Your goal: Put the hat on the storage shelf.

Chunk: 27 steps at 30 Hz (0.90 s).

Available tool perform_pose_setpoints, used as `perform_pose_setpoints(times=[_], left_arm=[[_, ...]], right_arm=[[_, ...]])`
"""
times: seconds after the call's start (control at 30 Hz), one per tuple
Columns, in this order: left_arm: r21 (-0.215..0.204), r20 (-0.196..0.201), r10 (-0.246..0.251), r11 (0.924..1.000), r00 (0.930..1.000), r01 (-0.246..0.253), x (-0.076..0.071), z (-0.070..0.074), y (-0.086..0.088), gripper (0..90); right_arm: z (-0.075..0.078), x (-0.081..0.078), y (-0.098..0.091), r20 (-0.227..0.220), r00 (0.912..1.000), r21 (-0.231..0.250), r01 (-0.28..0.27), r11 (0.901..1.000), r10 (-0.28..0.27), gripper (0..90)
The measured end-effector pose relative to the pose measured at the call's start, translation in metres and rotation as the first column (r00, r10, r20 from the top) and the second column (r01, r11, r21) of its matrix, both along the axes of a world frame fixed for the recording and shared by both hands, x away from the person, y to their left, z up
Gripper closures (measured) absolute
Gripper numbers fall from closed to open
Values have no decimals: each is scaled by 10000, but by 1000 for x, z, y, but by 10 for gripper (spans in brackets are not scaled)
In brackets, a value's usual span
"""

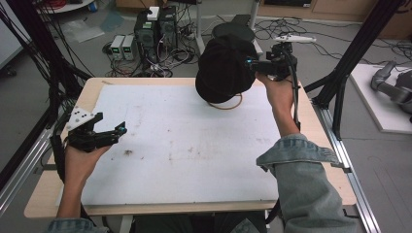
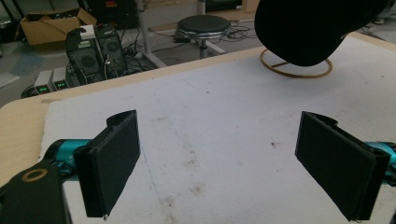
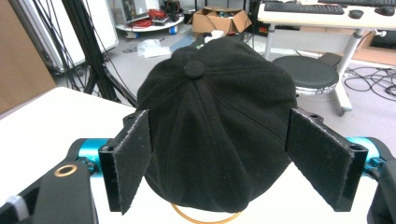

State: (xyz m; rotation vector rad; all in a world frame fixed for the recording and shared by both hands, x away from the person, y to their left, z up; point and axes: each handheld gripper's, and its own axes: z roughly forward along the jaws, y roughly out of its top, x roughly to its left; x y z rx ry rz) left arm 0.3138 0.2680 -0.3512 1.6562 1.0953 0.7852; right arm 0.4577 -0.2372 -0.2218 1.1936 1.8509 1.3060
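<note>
A black cap (image 1: 224, 68) is seen at the far right of the white table mat (image 1: 184, 145), perched above a thin wooden ring (image 1: 236, 104) that lies flat on the mat. What carries the cap over the ring is hidden beneath it; a stand is presumed, not confirmed.

The right gripper (image 1: 251, 64) is held level at the cap's right side. In the right gripper view its jaws are spread wide, one on each flank of the crown (image 3: 217, 116); the left pad looks close to the fabric, the right pad stands clear. No grip is judged to be made. The left gripper (image 1: 119, 131) is parked low at the near left of the mat, jaws wide apart, nothing between them.

Risks, as judged:
- The cap could be knocked off its perch if a pad drags on the soft crown while the gripper is moved sideways.
- A closing on the crown alone could crumple the fabric and let it slip out.
- The ring could be shifted if the cap drops onto it.

Containers: none on the table. An open cardboard box (image 3: 219, 19) is noted on the floor beyond; its contents cannot be made out.
</note>
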Motion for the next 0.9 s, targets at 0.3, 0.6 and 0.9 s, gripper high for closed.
perform_pose_setpoints(times=[0.3,0.6,0.9], left_arm=[[57,-13,-117,9999,9999,117,1,-1,-4,143],[87,-91,-87,9999,9999,88,2,-3,-5,143],[129,-116,-74,9999,9999,75,3,-4,-6,143]], right_arm=[[-20,-24,-16,607,9981,800,-172,9966,123,219],[-41,-57,-29,1498,9885,1101,51,9939,-216,128],[-68,-81,-37,1849,9822,1179,104,9930,-323,122]])
